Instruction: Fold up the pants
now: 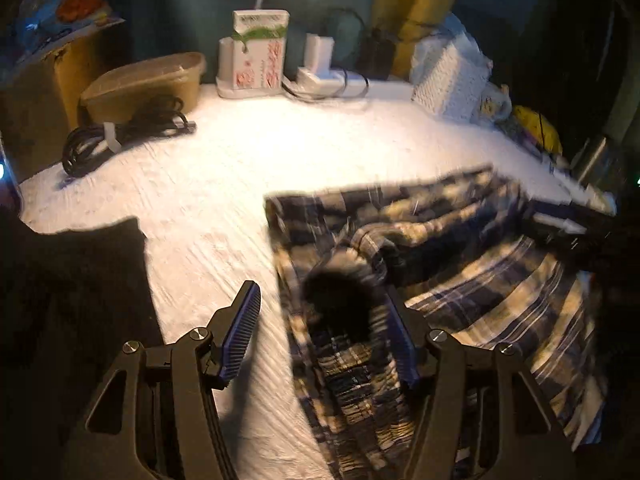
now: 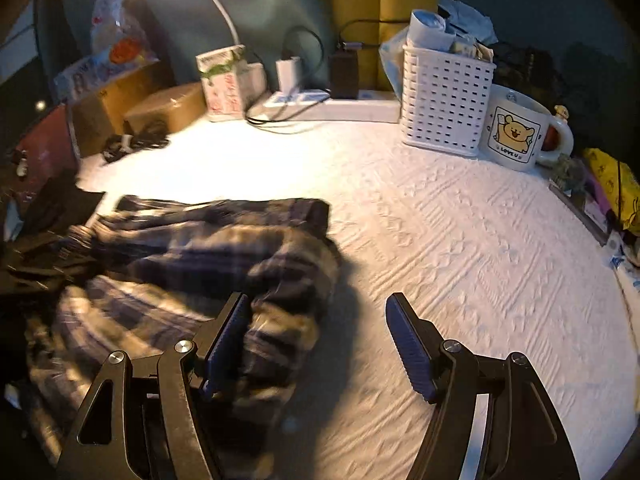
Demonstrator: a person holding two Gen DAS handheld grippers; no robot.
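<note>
Left wrist view first: the plaid pants (image 1: 440,264) are seen bunched on the white textured cover (image 1: 224,184), spreading from between the fingers off to the right and forward. The left gripper (image 1: 324,320) is spread wide, nothing held; its right finger sits over the cloth, its left over bare cover.

Right wrist view: the same pants (image 2: 192,264) are found left of the right gripper (image 2: 316,332), long axis running roughly left to right (blurry, so no guarantees). Jaws wide apart, nothing clamped, only the left finger at the cloth's edge. The left gripper is judged nearer, already over fabric. The mug (image 2: 516,136) and white basket (image 2: 444,108) are well apart.
</note>
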